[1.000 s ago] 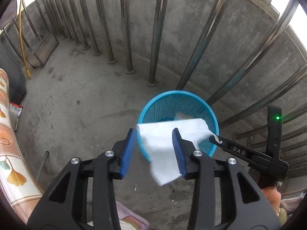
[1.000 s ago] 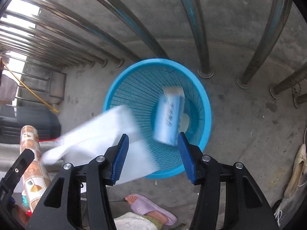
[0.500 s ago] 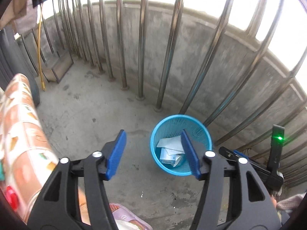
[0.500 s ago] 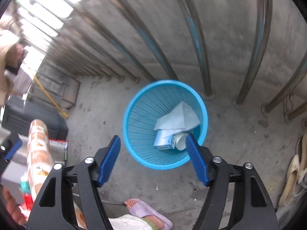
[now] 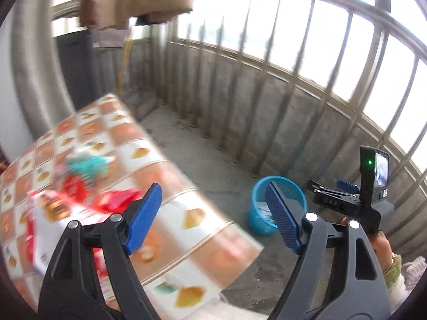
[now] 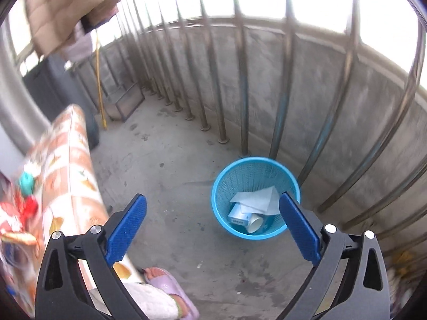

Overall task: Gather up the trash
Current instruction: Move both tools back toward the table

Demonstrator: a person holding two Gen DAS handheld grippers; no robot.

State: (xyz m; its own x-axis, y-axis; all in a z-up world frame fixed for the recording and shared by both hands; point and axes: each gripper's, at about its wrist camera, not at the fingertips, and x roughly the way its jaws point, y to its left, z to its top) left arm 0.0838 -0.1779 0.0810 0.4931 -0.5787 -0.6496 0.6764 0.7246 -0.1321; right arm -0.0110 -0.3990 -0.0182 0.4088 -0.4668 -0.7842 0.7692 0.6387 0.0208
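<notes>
1. The left gripper (image 5: 217, 214) is empty, its blue jaws opening with nothing between them; it is pointing past the corner of a table (image 5: 170, 176) covered in a patterned orange cloth.
2. The right gripper (image 6: 212, 228) is also empty, jaws opening wide, aiming down at bare concrete floor (image 6: 170, 165) beside the blue basket (image 6: 221, 184).
3. Inside the basket, white paper (image 6: 256, 198), a small blue-and-white box (image 6: 238, 216) and a paper cup (image 6: 254, 224) are already lying.
4. On the table, blurred red and teal wrappers (image 5: 88, 181) are still waiting, so collecting seems only partly done.
5. The basket is standing near the metal railing (image 6: 242, 85); open floor is separating it from the table edge, and a person's slippered foot (image 6: 166, 284) is resting near that edge.
</notes>
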